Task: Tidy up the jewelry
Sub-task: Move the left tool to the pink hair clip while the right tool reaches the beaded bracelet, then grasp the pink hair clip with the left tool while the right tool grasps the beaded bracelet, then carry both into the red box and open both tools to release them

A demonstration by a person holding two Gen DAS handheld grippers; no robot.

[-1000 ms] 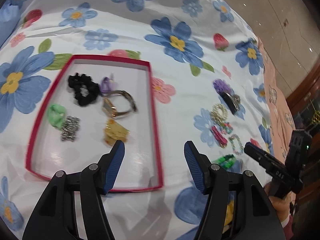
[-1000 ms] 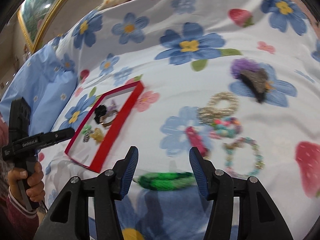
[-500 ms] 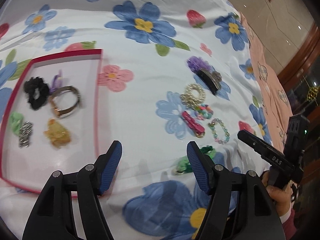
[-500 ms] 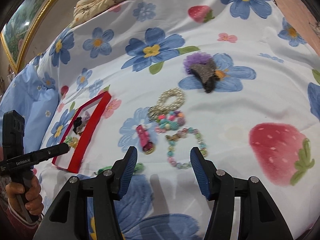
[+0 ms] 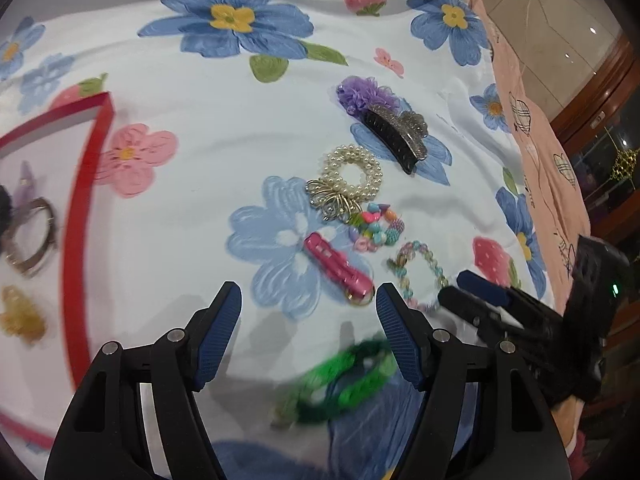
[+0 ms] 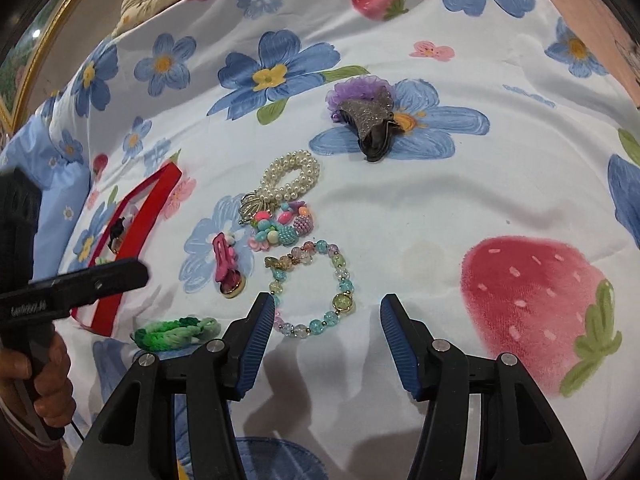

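1. Now the left gripper (image 5: 308, 308) hangs spread and empty over the sheet (image 5: 240, 112); its jaws have just been opening, with nothing between them.
2. The right gripper (image 6: 328, 320) is also spread and empty. The bead bracelet (image 6: 316, 288) lies just ahead of its left finger, not yet between the pads.
3. Taking the pink clip (image 5: 338, 270) as landmark: the pearl band (image 5: 352, 176) and a heap of coloured beads (image 5: 374, 228) lie just beyond it, touching each other. The dark claw clip (image 5: 396, 136) on its purple flower (image 5: 364, 94) sits farther beyond.
4. The green braid (image 5: 344, 380) lies nearer the left gripper than the pink clip, blurred. The red tray (image 5: 76, 240) is well to the clip's left, already holding a watch (image 5: 30, 236) and other small pieces.
5. Handling, as I judge it: the bead bracelet is light, limp and probably strung on elastic, so it will sag and slip. Best pinch across one strand near the large yellow bead (image 6: 343, 302).
6. The pink clip looks stiff and smooth; grip it across the narrow body at the middle.
7. The green braid is soft and should squash safely anywhere.
8. The pearl band could drag the bead heap along, so lift it from its far side.
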